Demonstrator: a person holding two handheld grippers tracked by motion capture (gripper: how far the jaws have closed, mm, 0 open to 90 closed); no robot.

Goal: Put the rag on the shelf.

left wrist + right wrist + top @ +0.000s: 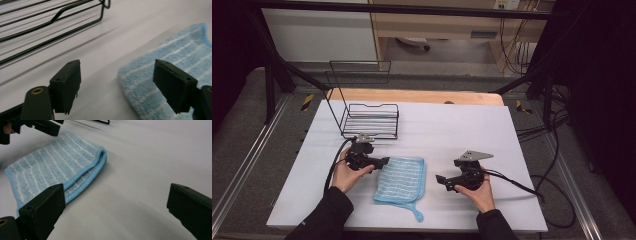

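Holding the left gripper [384, 161] low over the white table [462, 125], you are keeping its jaws wide with nothing between them, just at the near-left edge of the folded blue striped cloth [401, 180]. Behind it, the black wire rack [371, 120] is standing on the table. The cloth is lying flat between your two hands. Your right gripper [439, 179] is pointing toward the cloth, apart from it, jaws spread wide and gripping nothing.
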